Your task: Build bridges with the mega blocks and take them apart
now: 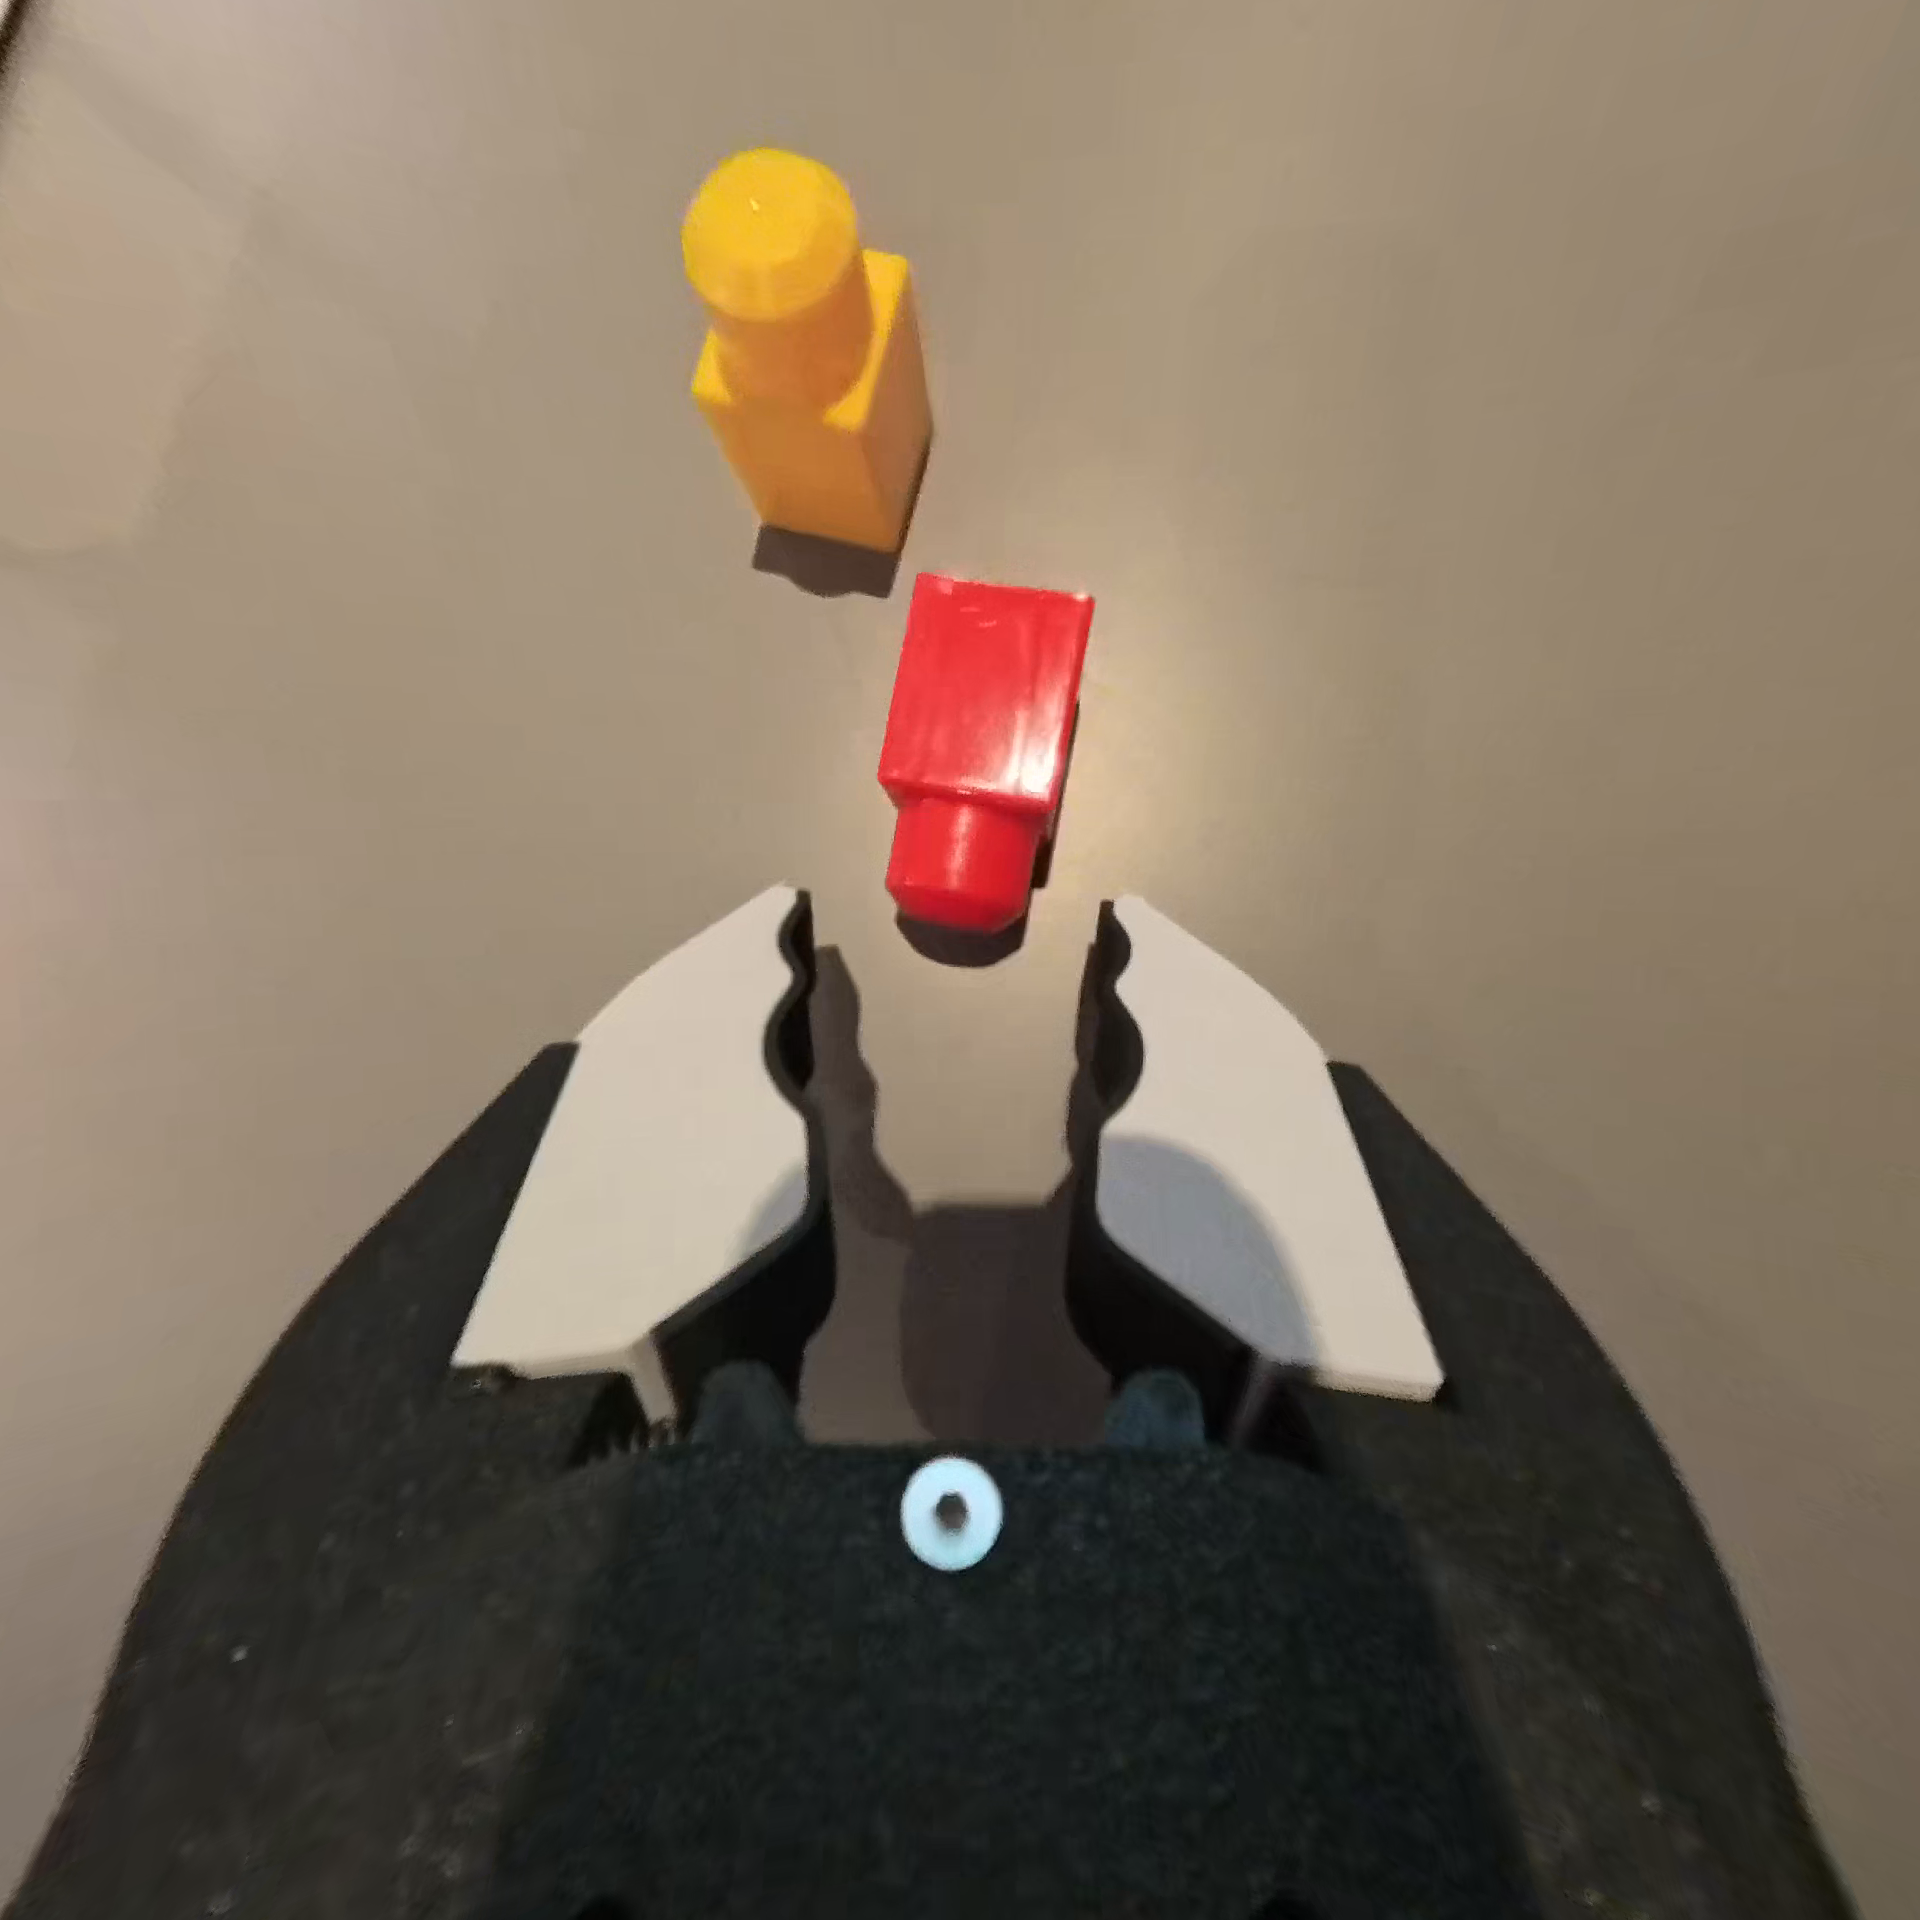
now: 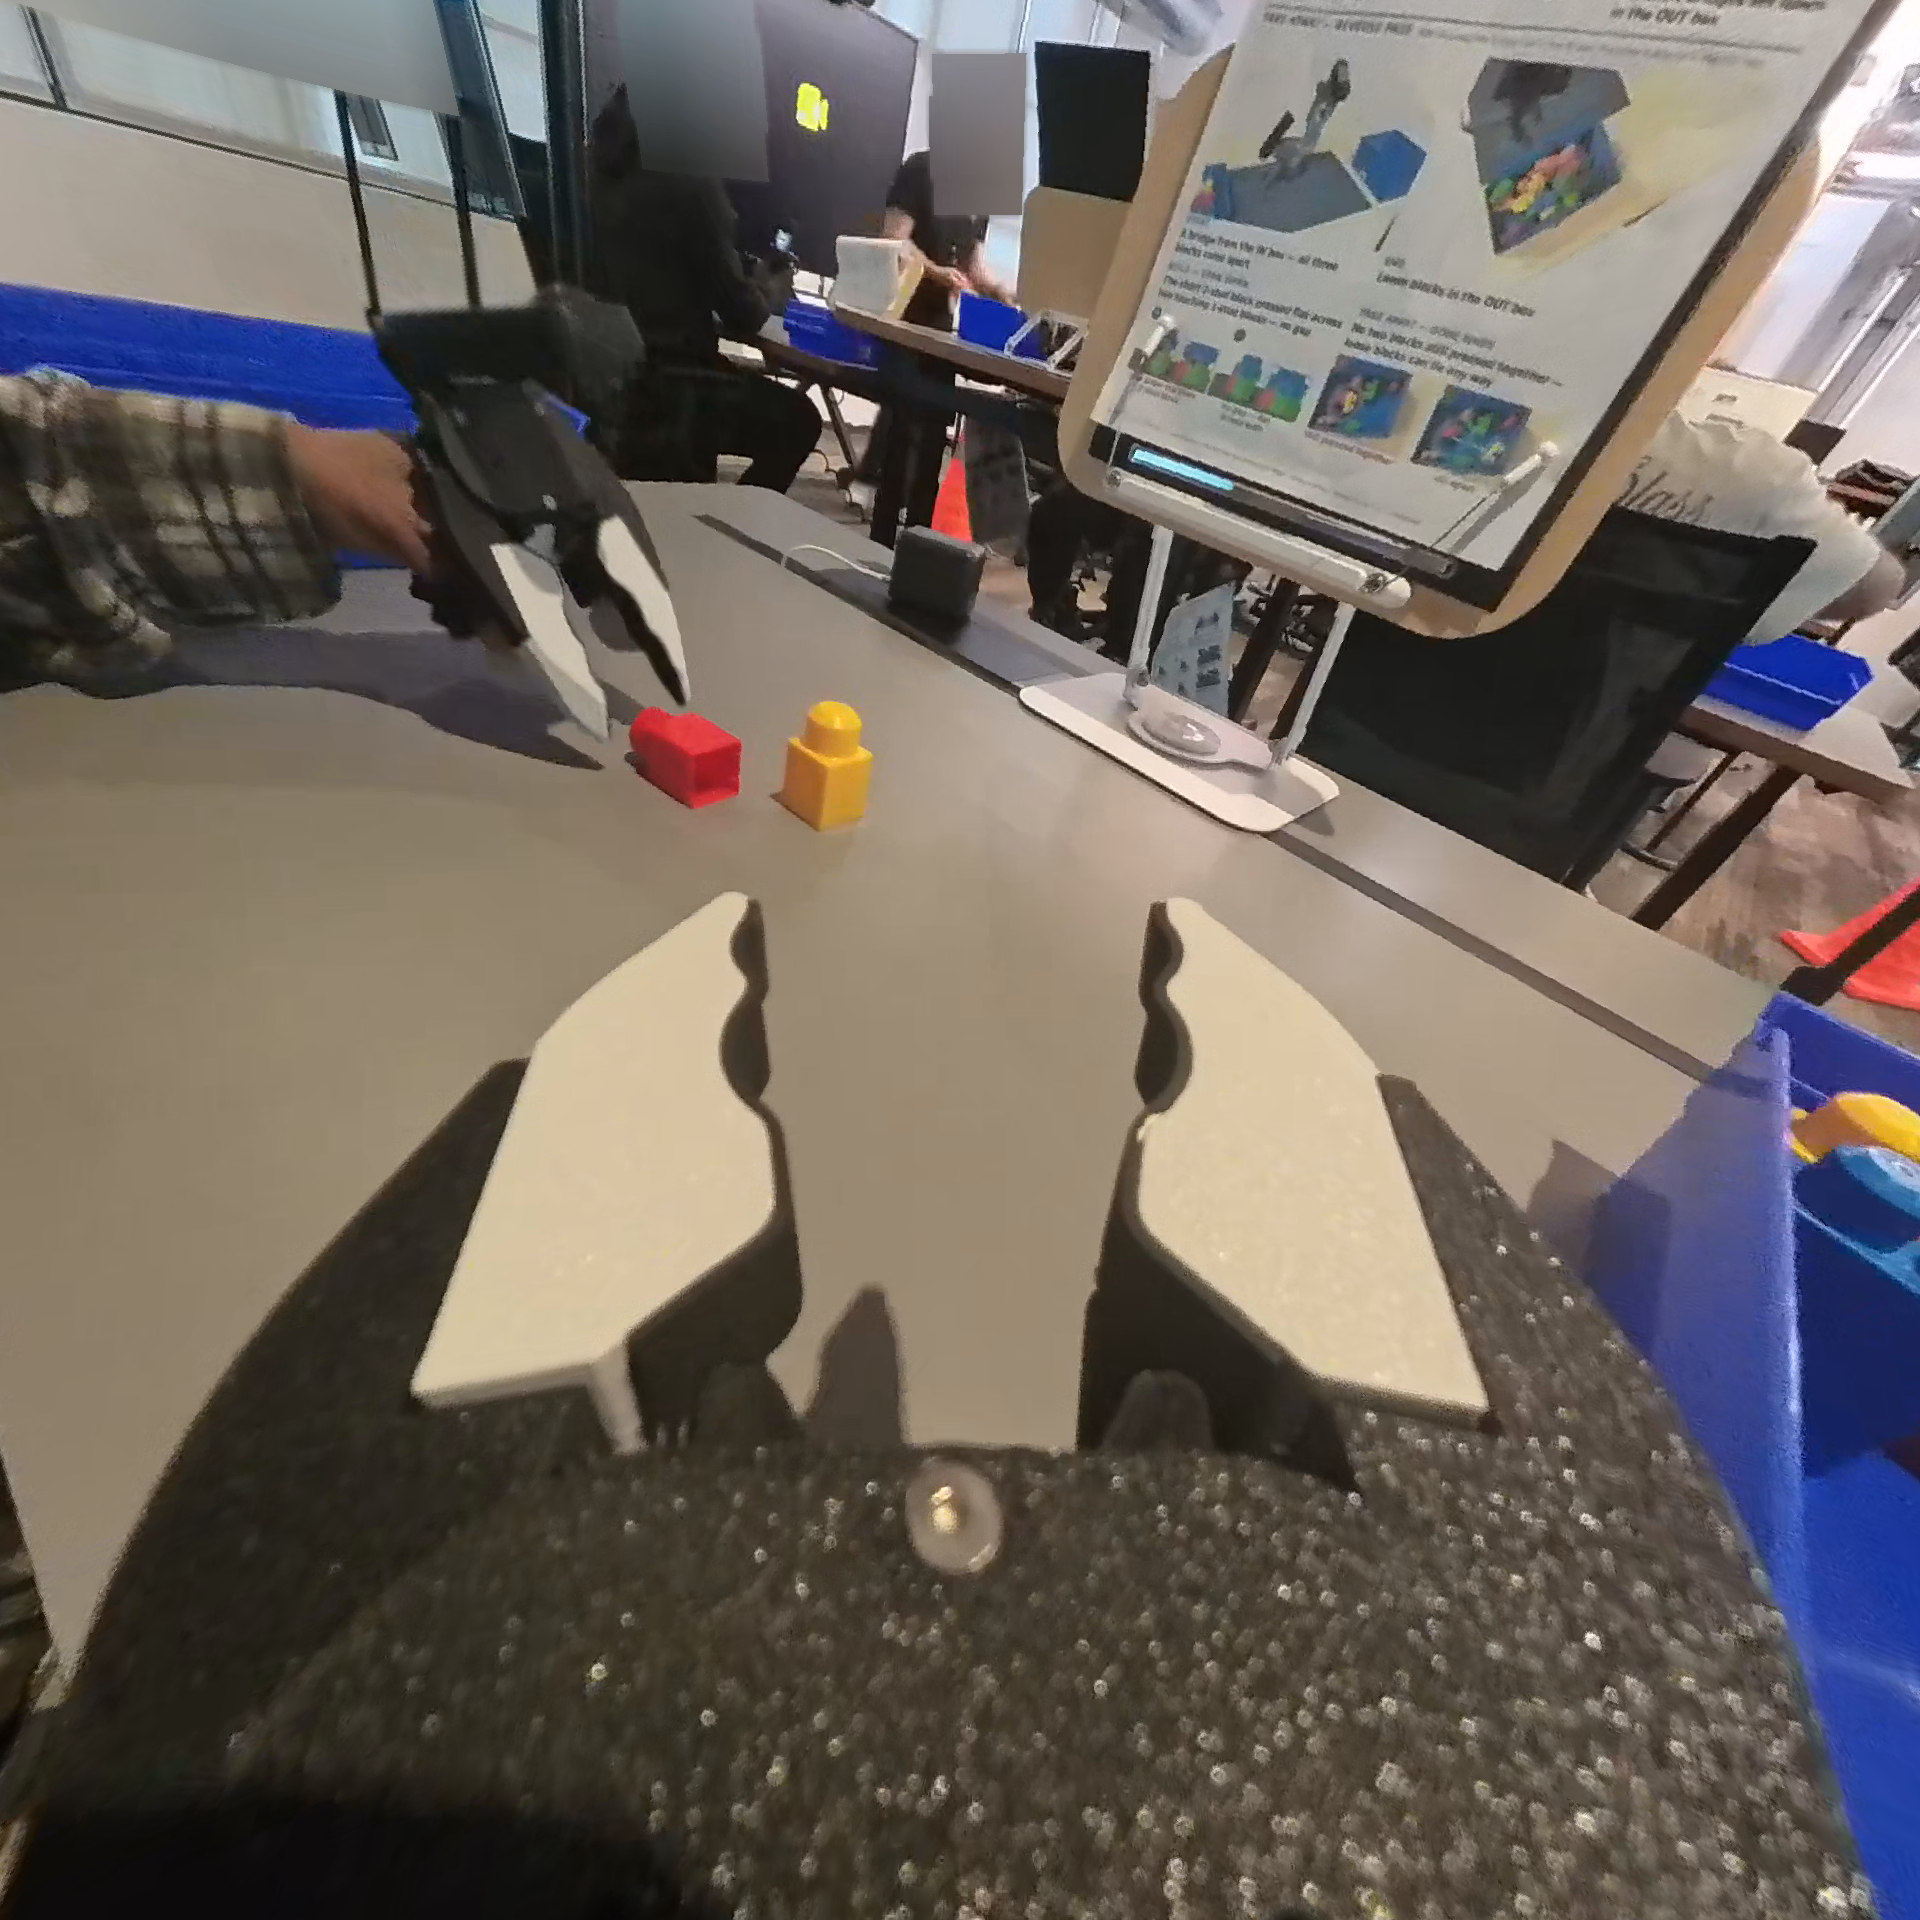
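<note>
Grey tabletop (image 2: 935,1039) in a busy workroom, with two loose blocks and both tongs empty.

Landmark was the red block (image 1: 977,758), which lay on its side, peg toward the left gripper (image 1: 951,925); that gripper, held by a hand in a checked sleeve (image 2: 156,520), pointed steeply down with its tips just short of the peg, spread wide and gripping nothing. Just beyond the red block stood the yellow block (image 1: 805,374), upright and not touching it. Well back from the red block, the right gripper (image 2: 951,935) hung low over bare table, level, also wide and empty. A blue bin (image 2: 1704,1247) of more blocks sat far to that gripper's right. Risk: closing on the round peg could let the red block roll or squirt out, possibly knocking the yellow one over.
</note>
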The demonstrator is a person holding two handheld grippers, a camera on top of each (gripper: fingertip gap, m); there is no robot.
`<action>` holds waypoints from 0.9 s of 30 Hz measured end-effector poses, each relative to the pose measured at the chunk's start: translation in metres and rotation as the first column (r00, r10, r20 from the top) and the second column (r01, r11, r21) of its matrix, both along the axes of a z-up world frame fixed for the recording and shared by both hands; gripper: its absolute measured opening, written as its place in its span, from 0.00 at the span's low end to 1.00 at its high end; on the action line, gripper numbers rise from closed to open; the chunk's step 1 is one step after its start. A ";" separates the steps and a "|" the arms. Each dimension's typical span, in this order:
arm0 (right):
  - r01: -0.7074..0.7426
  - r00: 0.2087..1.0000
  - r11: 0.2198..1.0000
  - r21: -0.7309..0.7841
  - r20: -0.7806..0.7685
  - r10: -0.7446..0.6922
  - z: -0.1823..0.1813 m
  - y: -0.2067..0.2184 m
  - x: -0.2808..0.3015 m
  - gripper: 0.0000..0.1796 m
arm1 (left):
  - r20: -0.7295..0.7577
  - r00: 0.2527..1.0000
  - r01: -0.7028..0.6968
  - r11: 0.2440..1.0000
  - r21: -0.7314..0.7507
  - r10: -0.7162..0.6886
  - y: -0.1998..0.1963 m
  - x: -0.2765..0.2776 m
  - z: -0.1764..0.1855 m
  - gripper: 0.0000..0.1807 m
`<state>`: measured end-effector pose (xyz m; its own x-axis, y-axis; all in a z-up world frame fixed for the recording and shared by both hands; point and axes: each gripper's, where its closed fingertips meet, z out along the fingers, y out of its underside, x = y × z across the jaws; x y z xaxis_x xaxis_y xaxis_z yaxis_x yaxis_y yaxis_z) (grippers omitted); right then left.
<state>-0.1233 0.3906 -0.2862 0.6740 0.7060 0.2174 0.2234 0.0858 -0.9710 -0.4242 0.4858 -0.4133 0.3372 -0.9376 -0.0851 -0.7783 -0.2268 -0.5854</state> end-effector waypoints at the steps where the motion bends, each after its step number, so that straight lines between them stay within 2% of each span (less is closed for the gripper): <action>1: 0.001 1.000 1.000 -0.001 0.000 -0.001 0.000 0.000 0.000 0.38 | -0.015 1.000 -0.001 1.000 -0.002 0.001 0.002 0.001 -0.004 0.28; 4: 0.005 1.000 1.000 -0.002 -0.003 -0.005 0.000 -0.001 0.001 0.38 | -0.025 1.000 0.005 1.000 -0.030 -0.006 0.002 0.005 -0.013 0.25; 6: 0.013 1.000 1.000 0.003 -0.001 -0.013 0.001 -0.001 0.003 0.38 | -0.027 0.999 0.019 0.999 -0.028 -0.019 0.003 0.008 -0.014 0.16; 9: 0.016 1.000 1.000 0.003 -0.007 -0.016 0.001 -0.002 0.006 0.37 | -0.052 0.998 0.047 0.999 -0.011 -0.047 0.007 0.008 -0.003 0.16; 13: 0.014 1.000 1.000 -0.003 -0.003 -0.014 0.000 -0.003 0.007 0.37 | -0.275 0.959 0.074 0.997 -0.007 -0.073 0.025 -0.007 0.030 0.16; 17: 0.007 1.000 1.000 -0.011 0.001 -0.007 -0.003 -0.004 0.006 0.37 | -0.520 0.847 0.092 0.994 -0.059 -0.110 0.046 -0.013 0.070 0.16; 19: 0.013 1.000 1.000 -0.008 0.005 -0.012 -0.003 -0.005 0.008 0.37 | -0.639 0.757 0.094 0.991 -0.096 -0.134 0.054 -0.015 0.077 0.16; 23: 0.029 1.000 1.000 -0.007 0.002 -0.029 -0.003 -0.008 0.015 0.37 | -0.780 0.588 0.071 0.974 -0.214 -0.214 0.058 -0.018 0.066 0.16; 27: 0.052 0.999 0.999 -0.008 0.005 -0.052 -0.003 -0.010 0.026 0.37 | -0.819 0.511 0.056 0.961 -0.270 -0.260 0.061 -0.008 0.051 0.16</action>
<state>-0.0975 0.3804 -0.2890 0.7089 0.6718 0.2148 0.2317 0.0658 -0.9706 -0.4324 0.5466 -0.3619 0.0472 -0.9967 -0.0660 -0.9125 -0.0699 0.4030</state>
